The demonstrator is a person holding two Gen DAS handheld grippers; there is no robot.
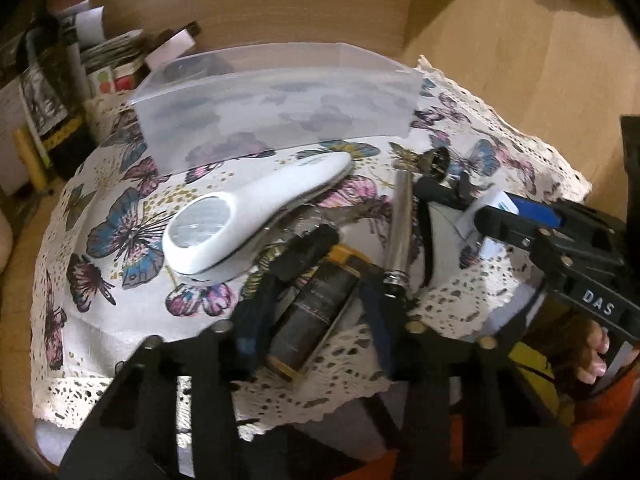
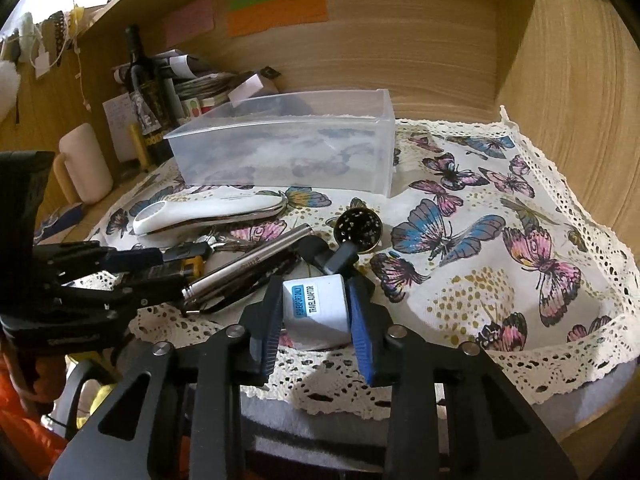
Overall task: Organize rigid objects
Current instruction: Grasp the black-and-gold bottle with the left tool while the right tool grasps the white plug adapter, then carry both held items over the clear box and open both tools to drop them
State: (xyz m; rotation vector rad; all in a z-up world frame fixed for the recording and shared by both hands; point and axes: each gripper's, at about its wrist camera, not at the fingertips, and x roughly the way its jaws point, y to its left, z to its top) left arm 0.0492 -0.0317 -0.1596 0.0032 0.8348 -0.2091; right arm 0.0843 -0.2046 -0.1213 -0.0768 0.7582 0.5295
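Note:
A clear plastic bin [image 1: 276, 100] [image 2: 288, 148] stands at the back of the butterfly cloth. A white handheld device [image 1: 248, 220] [image 2: 212, 212] lies in front of it. My left gripper [image 1: 340, 256] is closed around a dark cylinder with yellow ends [image 1: 316, 312] [image 2: 188, 268] on the cloth. My right gripper [image 2: 316, 292] [image 1: 496, 216] is closed on a white travel adaptor cube [image 2: 316, 308] [image 1: 486, 210] near the front edge. A silver pen-like tube [image 1: 398, 224] [image 2: 248, 260] and a round black perforated piece [image 2: 358, 228] [image 1: 436, 160] lie between them.
A dark bottle [image 2: 140, 84], papers and boxes [image 1: 120, 52] crowd the back left corner. A cream mug [image 2: 84, 164] stands left of the cloth. Wooden walls [image 2: 560, 80] close in the back and right. Lace cloth edge [image 2: 440, 380] hangs at the front.

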